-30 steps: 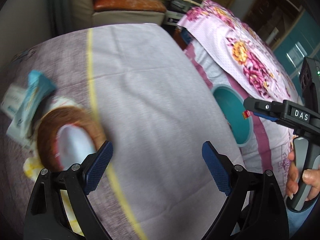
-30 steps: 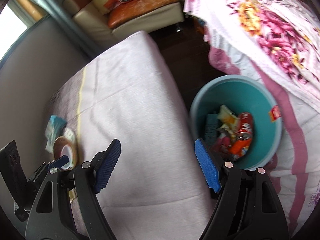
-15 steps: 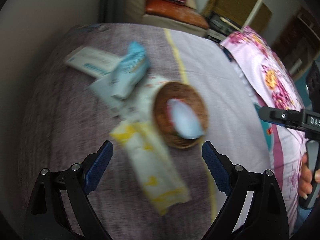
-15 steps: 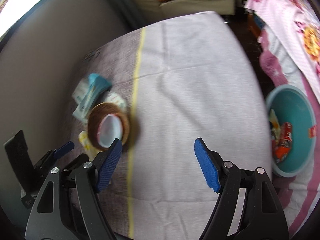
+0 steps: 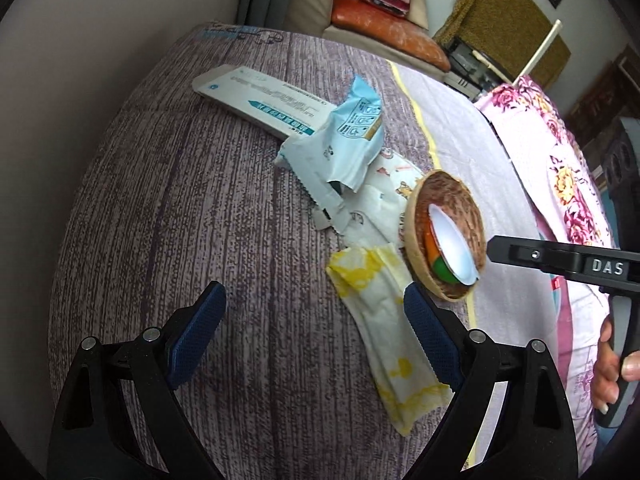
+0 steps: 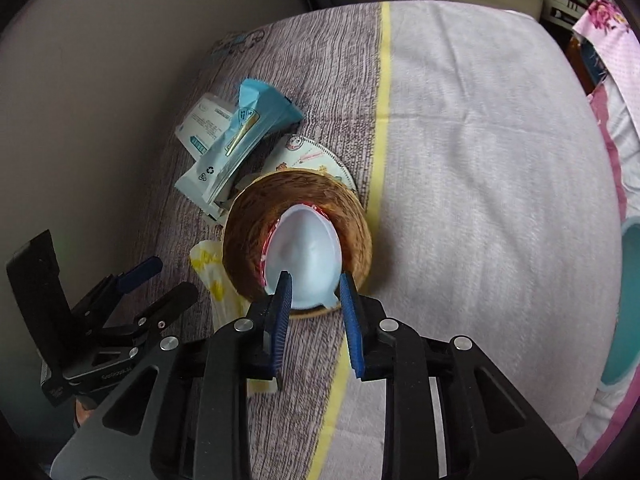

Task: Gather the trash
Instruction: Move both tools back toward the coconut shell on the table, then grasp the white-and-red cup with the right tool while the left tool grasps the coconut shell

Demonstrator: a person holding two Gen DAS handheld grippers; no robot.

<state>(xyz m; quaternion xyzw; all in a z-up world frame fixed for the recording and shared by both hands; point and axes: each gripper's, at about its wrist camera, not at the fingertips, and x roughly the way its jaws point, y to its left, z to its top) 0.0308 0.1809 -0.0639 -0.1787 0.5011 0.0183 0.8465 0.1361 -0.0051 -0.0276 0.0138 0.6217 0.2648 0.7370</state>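
Note:
Trash lies on a bed: a brown coconut-shell bowl [image 5: 444, 236] holding a white plastic cup [image 5: 454, 246], a yellow-and-white wrapper [image 5: 396, 344], a light blue packet [image 5: 340, 148], a white printed wrapper [image 5: 384, 200] and a flat white box [image 5: 260, 100]. My left gripper [image 5: 316, 340] is open and empty above the bed, just left of the yellow wrapper. My right gripper [image 6: 316, 300] has its jaws partly closed around the near rim of the white cup [image 6: 304, 256] in the bowl [image 6: 296, 236]; whether the pads touch it is unclear.
A teal trash bin [image 6: 624, 304] stands on the floor right of the bed, beside a pink floral cover [image 5: 560, 168]. A wall runs along the bed's left side. A sofa with an orange cushion [image 5: 384, 32] is beyond the bed.
Both grippers swung left from the bin toward the trash pile. My right gripper's jaws narrowed from wide open and now straddle the cup's rim.

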